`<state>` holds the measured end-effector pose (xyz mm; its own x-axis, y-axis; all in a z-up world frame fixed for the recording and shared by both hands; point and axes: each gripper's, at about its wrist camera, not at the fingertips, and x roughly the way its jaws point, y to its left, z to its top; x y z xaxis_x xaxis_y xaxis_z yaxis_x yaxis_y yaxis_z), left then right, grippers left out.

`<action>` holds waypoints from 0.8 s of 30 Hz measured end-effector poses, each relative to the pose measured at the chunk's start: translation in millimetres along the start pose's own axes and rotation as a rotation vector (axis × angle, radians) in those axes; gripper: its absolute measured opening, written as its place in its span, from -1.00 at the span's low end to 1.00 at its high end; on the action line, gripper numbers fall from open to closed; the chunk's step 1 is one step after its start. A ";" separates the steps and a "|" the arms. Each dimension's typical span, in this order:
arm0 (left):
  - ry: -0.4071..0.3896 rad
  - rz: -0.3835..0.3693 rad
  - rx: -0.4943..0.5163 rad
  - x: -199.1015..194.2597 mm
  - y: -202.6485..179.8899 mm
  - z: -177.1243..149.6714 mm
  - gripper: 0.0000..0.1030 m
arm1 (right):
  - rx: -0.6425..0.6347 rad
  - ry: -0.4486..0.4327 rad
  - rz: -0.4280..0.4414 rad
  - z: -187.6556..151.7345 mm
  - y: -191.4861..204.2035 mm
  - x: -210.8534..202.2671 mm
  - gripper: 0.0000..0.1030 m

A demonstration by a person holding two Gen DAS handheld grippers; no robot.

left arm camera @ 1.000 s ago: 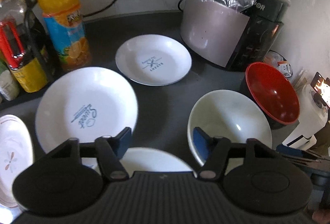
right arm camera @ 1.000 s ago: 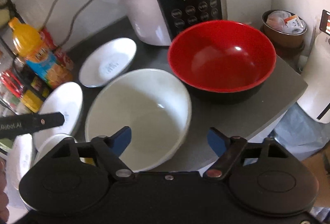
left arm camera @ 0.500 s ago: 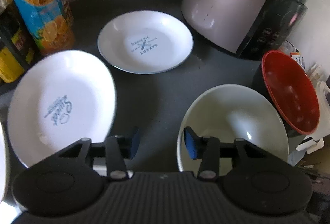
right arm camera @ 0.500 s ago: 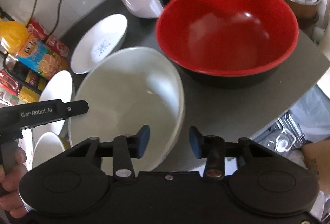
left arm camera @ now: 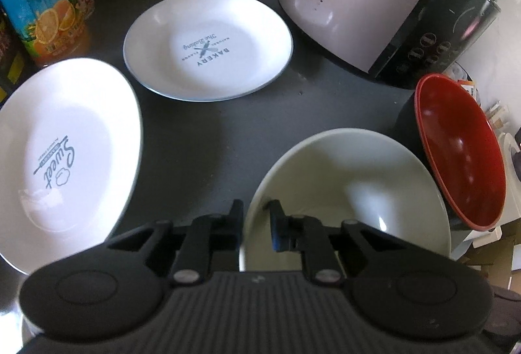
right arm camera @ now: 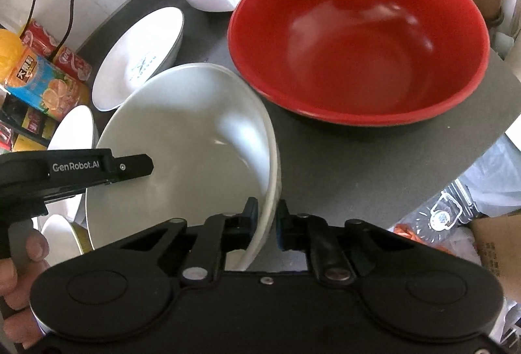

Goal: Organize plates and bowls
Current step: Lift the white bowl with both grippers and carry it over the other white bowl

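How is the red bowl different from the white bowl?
The red bowl is red inside with a dark outside; the white bowl is white all over. Both the left gripper and right gripper pinch the white bowl's rim; nothing holds the red bowl. Both bowls are empty.

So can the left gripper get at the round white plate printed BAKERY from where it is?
Probably not right away: the left gripper is closed on the rim of the large white bowl. The BAKERY plate lies uncovered ahead on open dark counter.
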<state>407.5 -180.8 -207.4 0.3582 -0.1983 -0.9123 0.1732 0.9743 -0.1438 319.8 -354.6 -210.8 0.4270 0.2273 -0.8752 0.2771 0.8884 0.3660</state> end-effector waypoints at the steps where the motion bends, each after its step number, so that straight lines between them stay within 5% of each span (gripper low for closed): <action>1: -0.002 -0.005 -0.004 -1.1 0.4 -0.2 -0.72 | 0.005 0.001 0.002 0.7 0.7 1.0 -0.79; 24: -0.083 -0.093 -0.020 -69.0 13.9 -5.3 -0.77 | -0.010 -0.084 -0.012 -6.6 23.2 -48.3 -0.81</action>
<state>380.3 -153.0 -148.5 0.4166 -0.2949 -0.8599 0.1908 0.9532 -0.2345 299.9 -342.4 -162.1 0.4941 0.1826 -0.8500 0.2741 0.8951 0.3516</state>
